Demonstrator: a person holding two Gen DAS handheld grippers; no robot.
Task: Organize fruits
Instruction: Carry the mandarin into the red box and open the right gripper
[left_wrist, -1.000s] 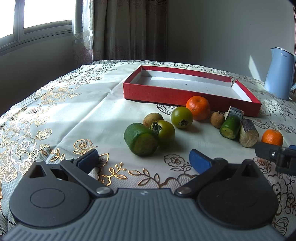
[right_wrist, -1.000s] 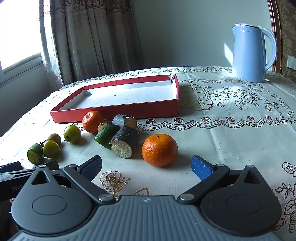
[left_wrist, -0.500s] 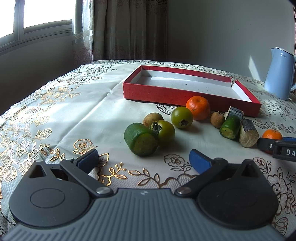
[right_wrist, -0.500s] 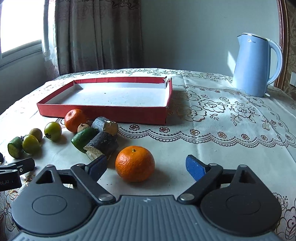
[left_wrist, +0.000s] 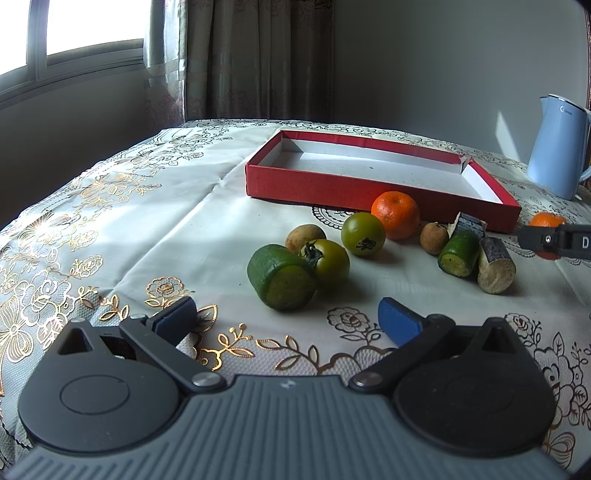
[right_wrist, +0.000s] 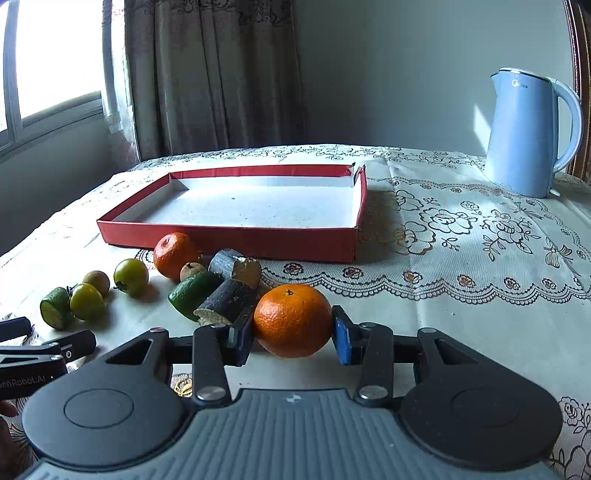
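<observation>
Right gripper (right_wrist: 291, 338) level, clamping orange (right_wrist: 292, 320)

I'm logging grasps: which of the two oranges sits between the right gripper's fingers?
The orange nearest the right gripper, beside the dark log piece; the other orange rests by the red tray.

round orange mandarin (right_wrist: 292, 319) upright between right hand-held gripper (right_wrist: 291, 334) pads

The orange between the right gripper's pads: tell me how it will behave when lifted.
The orange is round, so it would probably roll if released on the tablecloth. Its dimpled skin likely gives the right gripper decent friction. The pads sit on opposite sides near its widest part, so it should lift steadily; hard squeezing might bruise it.
</observation>
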